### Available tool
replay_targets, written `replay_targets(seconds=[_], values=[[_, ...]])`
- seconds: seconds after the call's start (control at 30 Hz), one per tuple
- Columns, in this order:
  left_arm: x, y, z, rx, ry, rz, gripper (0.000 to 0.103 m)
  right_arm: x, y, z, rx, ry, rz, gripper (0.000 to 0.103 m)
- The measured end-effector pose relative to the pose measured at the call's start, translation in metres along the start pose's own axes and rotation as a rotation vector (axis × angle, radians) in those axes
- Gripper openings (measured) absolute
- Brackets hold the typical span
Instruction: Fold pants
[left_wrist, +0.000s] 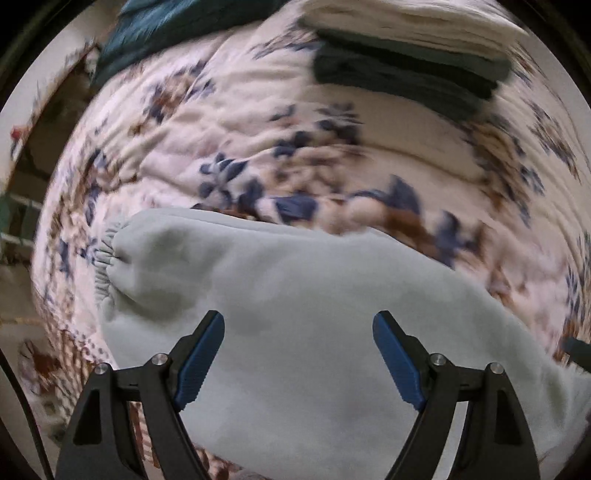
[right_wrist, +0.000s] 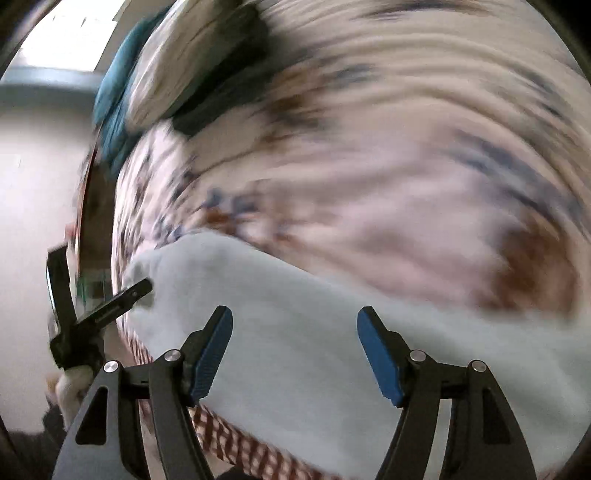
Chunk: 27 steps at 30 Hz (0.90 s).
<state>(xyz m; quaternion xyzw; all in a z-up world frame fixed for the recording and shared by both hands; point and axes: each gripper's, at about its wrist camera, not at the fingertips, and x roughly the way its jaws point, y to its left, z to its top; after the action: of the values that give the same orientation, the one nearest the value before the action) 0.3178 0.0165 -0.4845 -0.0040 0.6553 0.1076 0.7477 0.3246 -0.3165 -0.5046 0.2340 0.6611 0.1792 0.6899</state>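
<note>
Pale grey-blue sweatpants (left_wrist: 295, 295) lie flat on a floral bedspread (left_wrist: 258, 129), with the elastic cuff (left_wrist: 105, 266) at the left. My left gripper (left_wrist: 298, 325) is open and empty just above the pants. In the right wrist view the same pants (right_wrist: 295, 314) stretch across the lower frame. My right gripper (right_wrist: 294, 319) is open and empty above them. The left gripper (right_wrist: 85, 314) shows at the left edge of the right wrist view, near the cuff end. Both views are motion-blurred.
A stack of folded clothes, white on dark green (left_wrist: 406, 55), sits at the far right of the bed. A teal garment (left_wrist: 155, 33) lies at the far left. The bed's edge (right_wrist: 122, 236) drops off to the left, with a light floor (right_wrist: 37, 166) beyond.
</note>
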Motion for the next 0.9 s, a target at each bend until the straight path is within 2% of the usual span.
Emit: replay_targets(seconds=[0.17,0.23,0.3,0.33,0.37,0.4,0.47,0.53,0.67,0.77,0.83,0.9], values=[[0.055,0.042,0.027,-0.079,0.135,-0.02,0.082,0.108,0.084,0.074,-0.263,0.209,-0.065,0.073],[0.069,0.055,0.027,-0.126,0.193,-0.066,0.082,0.141,0.099,0.086,-0.318,0.299,-0.061,0.073],[0.071,0.065,0.024,-0.182,0.227,-0.118,0.082,0.165,0.107,0.087,-0.368,0.354,-0.054,0.072],[0.069,0.07,0.019,-0.208,0.242,-0.141,0.082,0.174,0.113,0.083,-0.407,0.374,-0.053,0.066],[0.068,0.072,0.016,-0.221,0.252,-0.154,0.082,0.176,0.116,0.077,-0.428,0.369,-0.055,0.057],[0.065,0.075,0.012,-0.244,0.268,-0.178,0.082,0.175,0.118,0.074,-0.435,0.357,-0.054,0.052],[0.062,0.078,0.004,-0.288,0.297,-0.229,0.082,0.165,0.119,0.066,-0.429,0.31,-0.027,0.031],[0.061,0.074,0.001,-0.322,0.342,-0.297,0.082,0.149,0.116,0.053,-0.411,0.268,0.009,0.022],[0.06,0.052,0.006,-0.324,0.401,-0.355,0.082,0.125,0.111,0.034,-0.377,0.216,0.106,0.017],[0.062,0.029,0.02,-0.279,0.439,-0.383,0.082,0.111,0.118,0.02,-0.424,0.183,0.114,0.017],[0.064,0.012,0.028,-0.24,0.456,-0.373,0.082,0.112,0.121,0.013,-0.464,0.201,0.097,0.017],[0.073,-0.011,0.032,-0.196,0.489,-0.354,0.082,0.112,0.114,0.017,-0.439,0.192,0.102,0.017]])
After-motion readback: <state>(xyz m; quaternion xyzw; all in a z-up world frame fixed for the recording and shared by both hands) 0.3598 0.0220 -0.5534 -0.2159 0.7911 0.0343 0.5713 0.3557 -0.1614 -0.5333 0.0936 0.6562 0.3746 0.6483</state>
